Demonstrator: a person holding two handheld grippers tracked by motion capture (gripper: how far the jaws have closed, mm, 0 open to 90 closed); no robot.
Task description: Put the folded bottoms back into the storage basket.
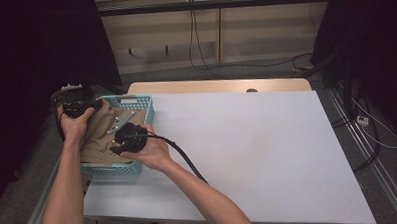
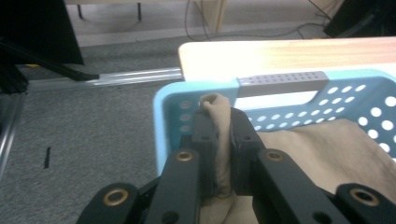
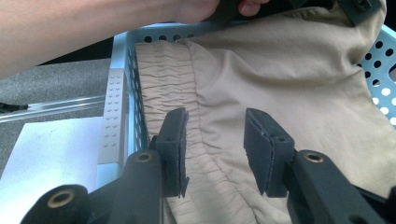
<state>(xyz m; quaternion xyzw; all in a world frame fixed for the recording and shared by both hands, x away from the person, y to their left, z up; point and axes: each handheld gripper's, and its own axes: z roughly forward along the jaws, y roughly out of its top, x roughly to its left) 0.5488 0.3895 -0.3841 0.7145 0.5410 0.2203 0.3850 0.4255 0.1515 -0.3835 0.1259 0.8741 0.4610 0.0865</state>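
The blue basket (image 2: 168,121) wall is crowding my left gripper (image 2: 218,122), which is pinching the tan cloth (image 3: 280,79); my right gripper (image 3: 215,135) is hovering part-open over its gathered band.

A basket (image 1: 137,101) stands at the near left corner of the desk (image 1: 255,149), its left side reaching the desk's edge. A cloth (image 1: 98,133) lies inside the basket, bunched across its floor. The left gripper (image 1: 76,104) sits at the basket's far left corner, with a fold of the cloth between its jaws. The right gripper (image 1: 119,142) is over the basket's right side, above the cloth's gathered band (image 3: 187,112). The rest of the desk stretches away to the right.
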